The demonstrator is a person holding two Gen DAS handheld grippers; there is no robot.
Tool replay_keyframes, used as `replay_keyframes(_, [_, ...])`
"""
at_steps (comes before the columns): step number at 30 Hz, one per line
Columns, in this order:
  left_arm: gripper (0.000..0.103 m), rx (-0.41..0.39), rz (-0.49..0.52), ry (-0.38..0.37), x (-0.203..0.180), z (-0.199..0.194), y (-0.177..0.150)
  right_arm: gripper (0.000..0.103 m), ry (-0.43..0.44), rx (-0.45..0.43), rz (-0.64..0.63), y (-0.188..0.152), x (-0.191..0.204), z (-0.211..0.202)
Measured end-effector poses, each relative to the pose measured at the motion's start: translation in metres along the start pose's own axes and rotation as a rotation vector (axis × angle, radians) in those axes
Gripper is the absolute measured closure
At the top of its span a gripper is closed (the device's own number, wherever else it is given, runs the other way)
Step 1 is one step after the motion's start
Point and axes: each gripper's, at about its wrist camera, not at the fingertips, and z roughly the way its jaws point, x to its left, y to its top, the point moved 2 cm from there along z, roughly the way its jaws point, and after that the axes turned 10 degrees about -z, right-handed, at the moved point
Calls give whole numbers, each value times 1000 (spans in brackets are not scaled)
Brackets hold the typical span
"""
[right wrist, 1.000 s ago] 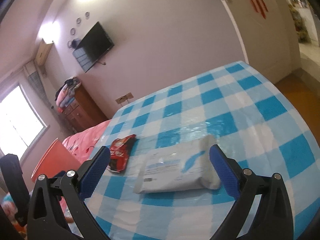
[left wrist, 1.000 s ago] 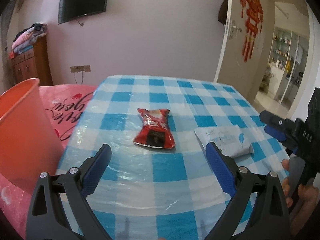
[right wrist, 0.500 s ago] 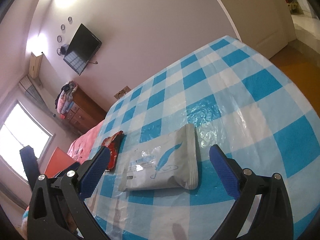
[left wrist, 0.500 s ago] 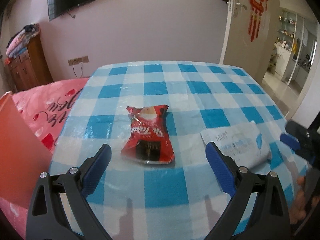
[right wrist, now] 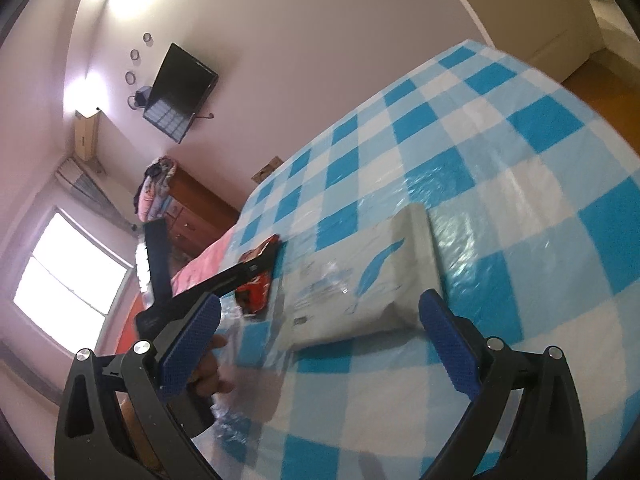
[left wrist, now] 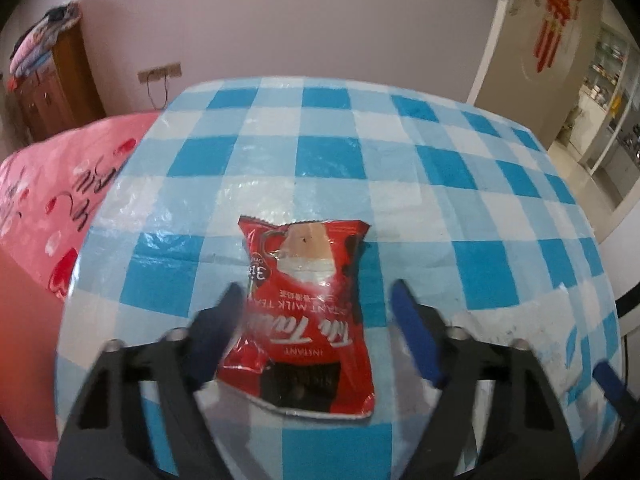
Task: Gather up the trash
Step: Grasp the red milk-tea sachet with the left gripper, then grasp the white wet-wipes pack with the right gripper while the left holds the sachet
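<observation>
Straddling a light, crinkly red snack packet [left wrist: 304,312], the left tongs [left wrist: 316,320] gape wide, best pinching its flat middle.

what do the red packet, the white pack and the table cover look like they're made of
Red packet: probably thin plastic or foil film, glossy, with creases and a crimped top edge. White pack: soft plastic wrap, slightly shiny, with wrinkles and glare; its contents are hidden. Table cover: seemingly checked cloth under clear plastic sheeting, since it shows crinkled glare.
</observation>
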Motion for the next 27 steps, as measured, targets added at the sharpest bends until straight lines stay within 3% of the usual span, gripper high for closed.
replay_keyframes(6, [48,-4,-10,18,-1,1,-1,7,15,20,15,-7,4,1])
replay_keyframes(9, [51,-7,0,14,-3,-1,-3,23,20,50,42,-13,3,5])
replay_keyframes(12, [51,6,32,-20,-13,-4,-9,25,28,79,53,-16,1,12])
replay_keyframes(18, [52,31,166,-85,-50,-12,-33,24,38,67,93,-11,-15,13])
replay_keyframes(27, [53,64,260,-168,-79,-29,-69,18,-13,7,102,12,-39,6])
